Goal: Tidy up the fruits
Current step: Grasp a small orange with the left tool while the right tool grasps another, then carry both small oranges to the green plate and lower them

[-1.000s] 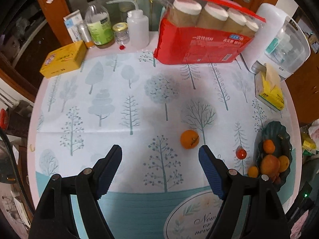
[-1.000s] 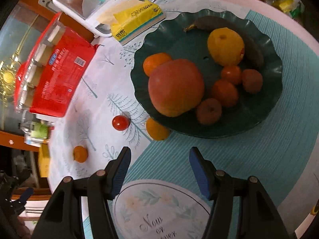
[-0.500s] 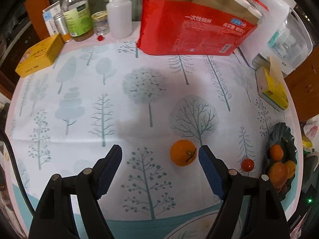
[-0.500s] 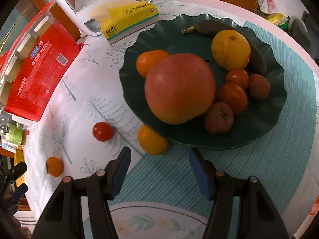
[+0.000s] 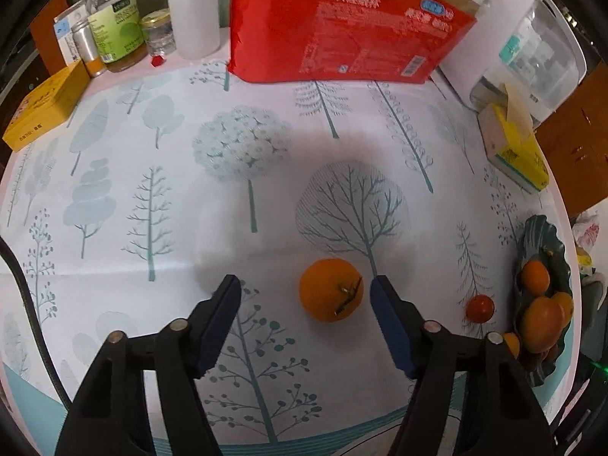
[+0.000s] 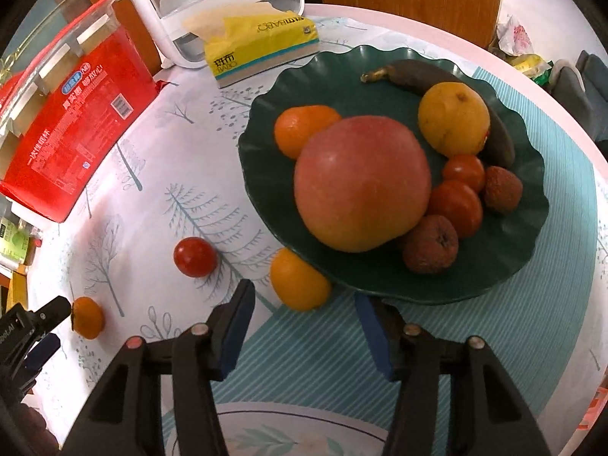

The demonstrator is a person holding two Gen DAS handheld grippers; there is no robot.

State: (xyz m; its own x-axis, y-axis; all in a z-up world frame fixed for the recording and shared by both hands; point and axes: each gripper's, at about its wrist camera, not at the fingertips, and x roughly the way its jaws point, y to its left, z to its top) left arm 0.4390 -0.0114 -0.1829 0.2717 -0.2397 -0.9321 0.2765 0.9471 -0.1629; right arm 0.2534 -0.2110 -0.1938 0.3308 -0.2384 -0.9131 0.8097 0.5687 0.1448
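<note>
Left wrist view: our left gripper (image 5: 304,294) gapes wide, gripping nothing, the mandarin (image 5: 330,290) between its jaws, nearer the right one. Our right gripper (image 6: 304,309) also gapes empty, an orange (image 6: 299,280) just ahead, touching the plate (image 6: 505,254).

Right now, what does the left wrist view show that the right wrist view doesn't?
Left only: bottles, a yellow box, and the stemmed orange sitting between the open left gripper fingers. Right only: the plate's full contents, including a banana and two lychees. Both: that orange, the tomato, red pack, tissues.
</note>
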